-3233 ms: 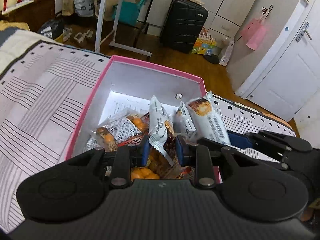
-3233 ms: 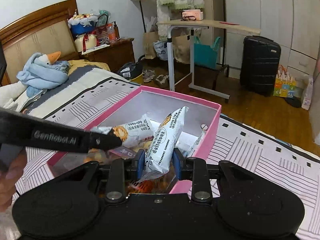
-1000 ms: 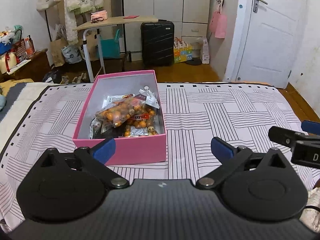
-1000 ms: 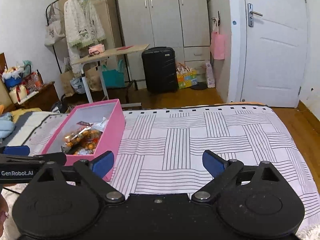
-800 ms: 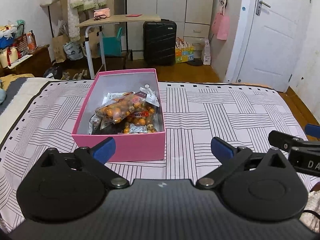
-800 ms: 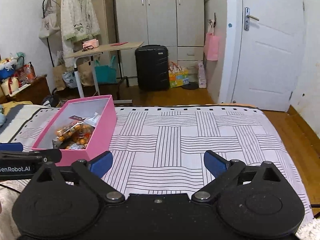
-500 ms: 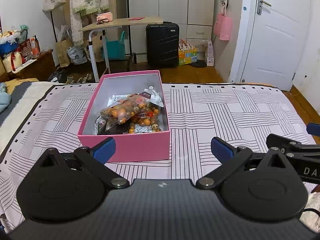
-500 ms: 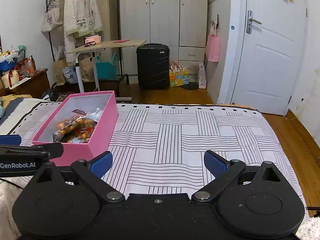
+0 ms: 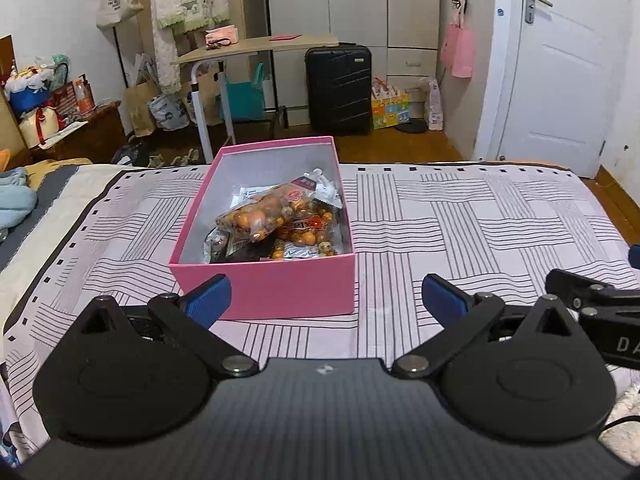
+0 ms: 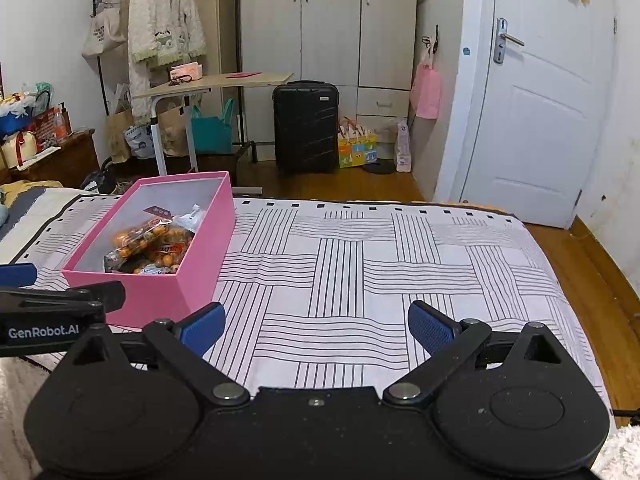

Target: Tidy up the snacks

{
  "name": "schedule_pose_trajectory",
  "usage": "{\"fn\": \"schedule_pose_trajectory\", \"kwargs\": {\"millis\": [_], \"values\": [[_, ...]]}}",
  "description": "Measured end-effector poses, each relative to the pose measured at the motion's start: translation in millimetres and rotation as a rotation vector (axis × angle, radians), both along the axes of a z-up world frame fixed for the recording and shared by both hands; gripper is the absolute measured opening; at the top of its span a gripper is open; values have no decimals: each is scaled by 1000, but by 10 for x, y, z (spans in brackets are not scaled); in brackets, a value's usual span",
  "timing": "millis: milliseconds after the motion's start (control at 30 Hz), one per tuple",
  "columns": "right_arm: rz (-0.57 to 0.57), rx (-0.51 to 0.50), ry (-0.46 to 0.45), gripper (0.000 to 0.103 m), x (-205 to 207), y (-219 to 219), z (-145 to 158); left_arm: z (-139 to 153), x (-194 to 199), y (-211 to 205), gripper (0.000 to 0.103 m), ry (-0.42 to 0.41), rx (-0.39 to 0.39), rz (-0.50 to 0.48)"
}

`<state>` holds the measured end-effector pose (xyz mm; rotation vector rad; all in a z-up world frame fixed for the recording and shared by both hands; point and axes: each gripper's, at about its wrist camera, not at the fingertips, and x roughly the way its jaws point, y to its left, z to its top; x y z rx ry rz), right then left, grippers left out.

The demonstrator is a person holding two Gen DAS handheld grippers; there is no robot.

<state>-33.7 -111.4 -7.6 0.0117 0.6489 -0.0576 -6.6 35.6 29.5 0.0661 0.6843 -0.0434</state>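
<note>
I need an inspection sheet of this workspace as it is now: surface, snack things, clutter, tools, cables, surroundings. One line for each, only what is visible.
Surface: bed cover with a striped block pattern, flat; no loose snack seen on it.
Job's things: pink box, open, no lid in view; snack packets piled inside, among them bags of orange-brown pieces.
Clutter: blue cloth at the bed's left edge.
Tools: left tool open, holding nothing, pointed at the box; right tool open, holding nothing, over bare cover beside the box.
Cables: one thin dark cable at the lower right of the left view.
Surroundings: black suitcase, rolling desk, wardrobe, closed white door.
</note>
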Motion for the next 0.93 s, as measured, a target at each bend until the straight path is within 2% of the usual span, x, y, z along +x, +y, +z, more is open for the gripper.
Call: {"fn": "schedule_pose_trajectory", "kwargs": {"millis": [433, 933], "values": [[-7, -30, 18, 100, 1, 9, -24, -11, 8, -30, 103, -12, 44, 33], [-22, -48, 31, 100, 6, 21, -53, -38, 29, 24, 103, -11, 25, 47]]}}
